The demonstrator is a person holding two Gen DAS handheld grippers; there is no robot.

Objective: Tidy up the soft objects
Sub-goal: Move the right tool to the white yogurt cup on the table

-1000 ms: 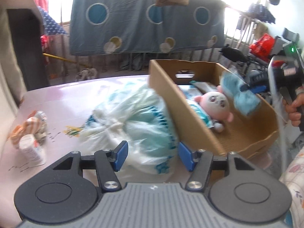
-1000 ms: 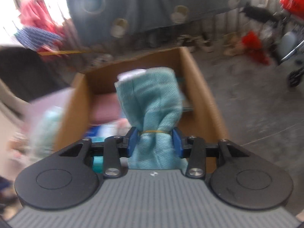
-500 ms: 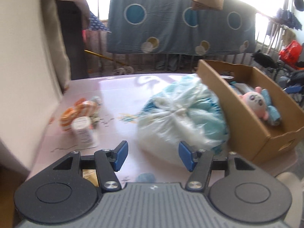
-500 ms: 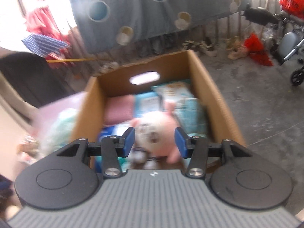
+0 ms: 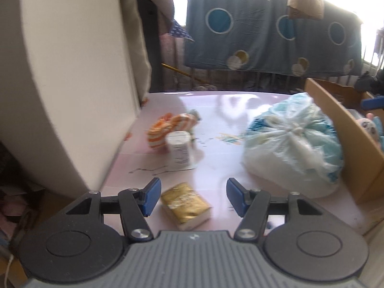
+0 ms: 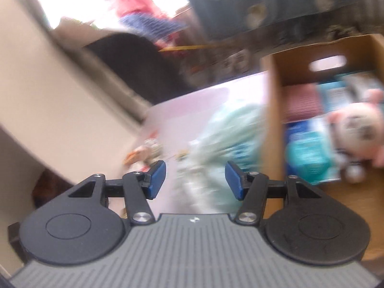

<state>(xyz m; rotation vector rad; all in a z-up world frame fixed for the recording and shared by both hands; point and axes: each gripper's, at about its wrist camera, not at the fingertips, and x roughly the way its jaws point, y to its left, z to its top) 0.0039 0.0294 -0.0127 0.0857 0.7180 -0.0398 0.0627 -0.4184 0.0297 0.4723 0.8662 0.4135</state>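
My left gripper (image 5: 191, 198) is open above the near edge of the pink table (image 5: 216, 110), and a gold tissue pack (image 5: 185, 205) lies just below and between its pads, untouched. Farther off lie an orange striped soft toy (image 5: 168, 129), a white bottle (image 5: 179, 153) and a knotted plastic bag of soft things (image 5: 290, 144). The cardboard box (image 6: 276, 124) at the right holds a pink plush (image 6: 357, 129) and packets. My right gripper (image 6: 195, 180) has its jaws opening with nothing between them, over the blurred bag (image 6: 223, 144) beside the box.
A pale wall or cabinet side (image 5: 72, 72) stands along the table's left edge. A blue spotted sheet (image 5: 271, 31) hangs behind the table. The box wall (image 5: 345, 139) bounds the bag on the right.
My right gripper let go of the teal cloth over the box, opened and swung left toward the bag. My left gripper swept left, from the bag to the tissue pack.
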